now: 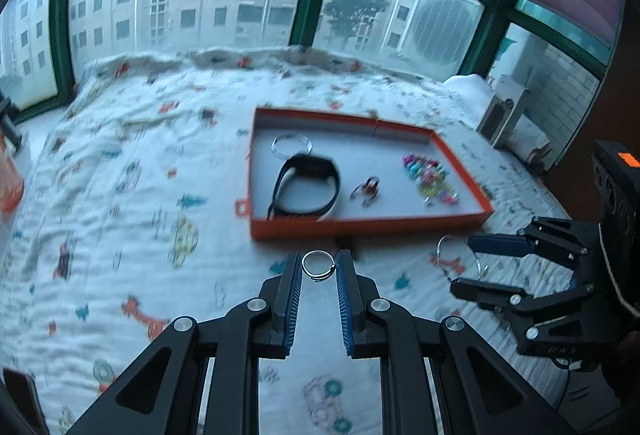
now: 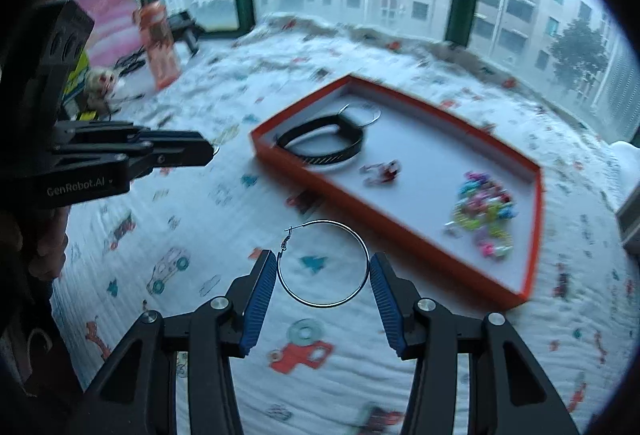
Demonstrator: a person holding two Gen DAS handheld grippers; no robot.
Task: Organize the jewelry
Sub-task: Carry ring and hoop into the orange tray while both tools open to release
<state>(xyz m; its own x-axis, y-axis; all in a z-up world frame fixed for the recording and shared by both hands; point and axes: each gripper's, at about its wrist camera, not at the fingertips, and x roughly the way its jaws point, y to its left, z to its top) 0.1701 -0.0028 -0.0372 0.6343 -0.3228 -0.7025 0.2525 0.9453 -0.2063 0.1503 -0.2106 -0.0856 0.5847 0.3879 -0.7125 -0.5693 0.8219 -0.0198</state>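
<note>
An orange tray lies on the bed. It holds a black band, a clear hoop, a small red and silver piece and a heap of coloured beads. My left gripper is shut on a small silver ring, held above the bedspread in front of the tray. My right gripper is shut on a large silver hoop earring, also in front of the tray.
The bed has a white bedspread printed with cars. Windows run behind it. An orange box and dark clutter stand at the far left in the right wrist view. A white appliance stands by the right window.
</note>
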